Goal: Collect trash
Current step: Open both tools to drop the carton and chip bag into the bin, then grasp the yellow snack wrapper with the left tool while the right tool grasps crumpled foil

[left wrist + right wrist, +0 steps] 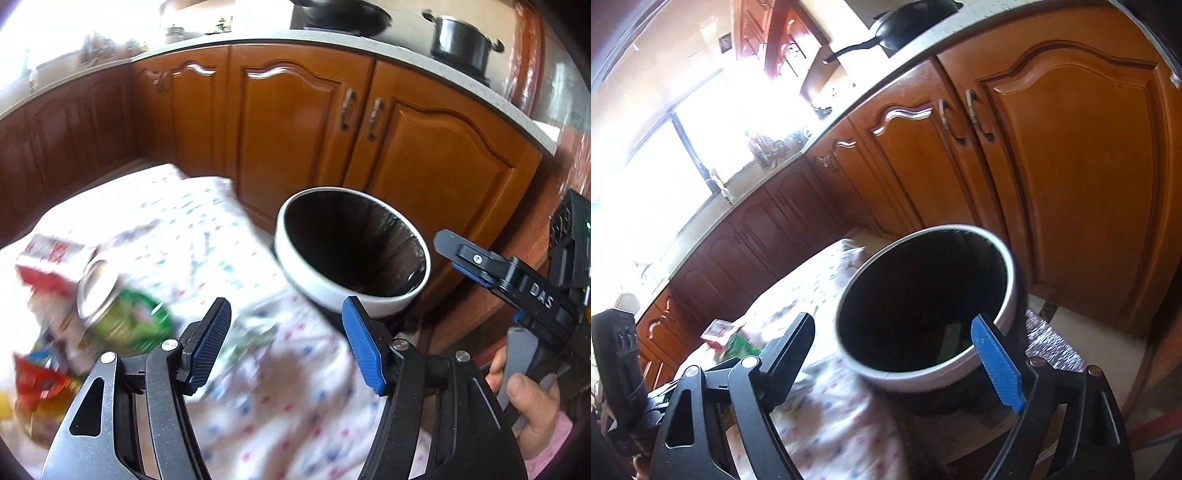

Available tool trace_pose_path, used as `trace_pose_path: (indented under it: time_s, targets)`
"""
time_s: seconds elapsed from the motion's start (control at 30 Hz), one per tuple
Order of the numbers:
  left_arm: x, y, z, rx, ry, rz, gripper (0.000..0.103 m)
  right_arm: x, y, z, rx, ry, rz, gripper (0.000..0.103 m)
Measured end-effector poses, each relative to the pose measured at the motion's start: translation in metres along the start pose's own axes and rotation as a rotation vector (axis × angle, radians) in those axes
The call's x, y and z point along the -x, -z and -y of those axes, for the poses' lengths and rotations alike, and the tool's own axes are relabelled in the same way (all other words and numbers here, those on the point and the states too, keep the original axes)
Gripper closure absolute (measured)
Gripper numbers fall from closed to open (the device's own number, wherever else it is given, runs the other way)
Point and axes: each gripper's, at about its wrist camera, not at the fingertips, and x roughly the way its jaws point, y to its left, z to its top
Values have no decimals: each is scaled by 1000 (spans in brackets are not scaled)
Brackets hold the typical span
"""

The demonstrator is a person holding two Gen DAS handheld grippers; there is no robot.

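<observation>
A round bin [352, 258] with a white rim and a black liner stands beside the table; in the right wrist view the bin [923, 302] fills the middle. A green can [122, 314] lies on the patterned tablecloth [207, 236] at the left, among red and white wrappers [40, 376]. My left gripper [290, 347] is open over the cloth, right of the can, with nothing between its fingers. My right gripper [897, 354] is open just above the bin's near rim, empty. The right gripper's body [517, 288] also shows at the right, held by a hand [524, 391].
Wooden kitchen cabinets [295, 122] run behind the table and bin. A black pot [461, 40] and a pan [908, 26] sit on the counter above. A bright window [665, 155] is at the far left. Floor tiles [1089, 332] show right of the bin.
</observation>
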Motion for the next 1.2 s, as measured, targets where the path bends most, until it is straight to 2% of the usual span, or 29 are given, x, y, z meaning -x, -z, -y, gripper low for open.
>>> trace_pose_path:
  time_s: [0.5,0.67,0.93,1.2]
  targets:
    - [61,60,-78,138,-86,29,39,2,60,-59,16,-85,-76,14]
    - [74,77,-100,188,-110,24,39,-1,69,-74,35,-105,-100,14]
    - [83,91,-123,237,-139,23,38,-11,75,-94,85,-118,-128,14]
    - [70,95,-132,253,-161,-3,35,-31,79,-114,157,-96,-160,14]
